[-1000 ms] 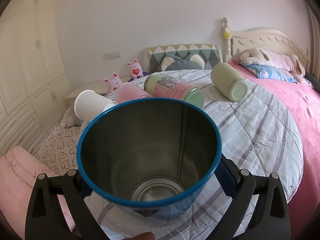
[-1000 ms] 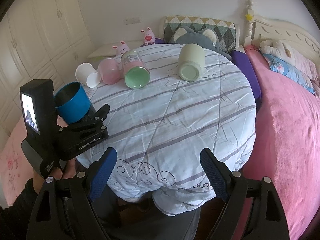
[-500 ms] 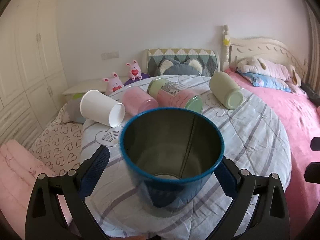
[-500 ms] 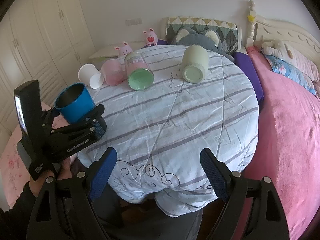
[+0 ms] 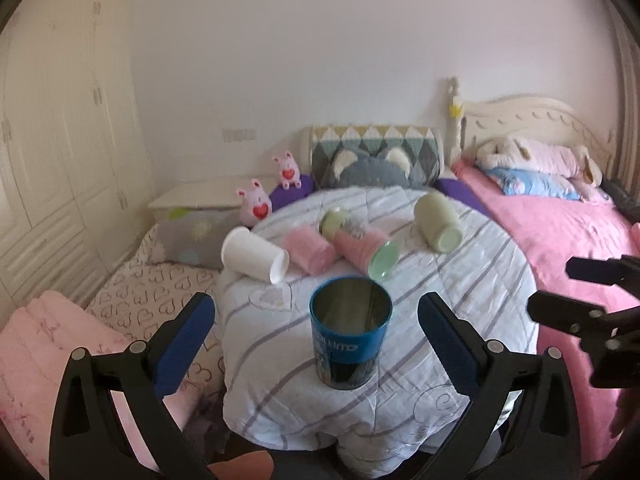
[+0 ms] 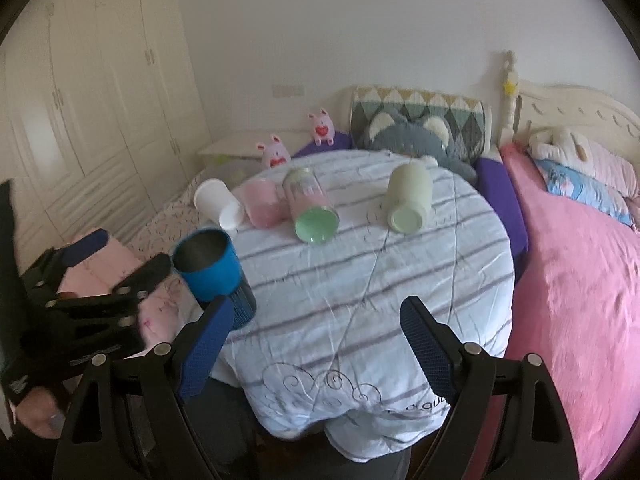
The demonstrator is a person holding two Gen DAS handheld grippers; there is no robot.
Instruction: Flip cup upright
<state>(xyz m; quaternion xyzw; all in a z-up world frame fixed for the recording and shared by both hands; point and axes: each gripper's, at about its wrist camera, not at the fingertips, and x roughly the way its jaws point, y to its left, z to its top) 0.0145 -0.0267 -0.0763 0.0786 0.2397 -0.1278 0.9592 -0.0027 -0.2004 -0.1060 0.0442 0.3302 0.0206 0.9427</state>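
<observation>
Blue cup (image 5: 350,336) upright on table, between spread left claw (image 5: 316,332) fingers, untouched

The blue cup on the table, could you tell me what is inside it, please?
The blue cup stands upright and open; only bare metal wall shows inside. Its bottom is hidden by the rim.

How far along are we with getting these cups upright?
Done: blue cup stands upright near the table edge. In hand: nothing; left gripper and right gripper are open. Left: white cup, pink cup, green-bottomed cup and pale green cup lie sideways.
</observation>
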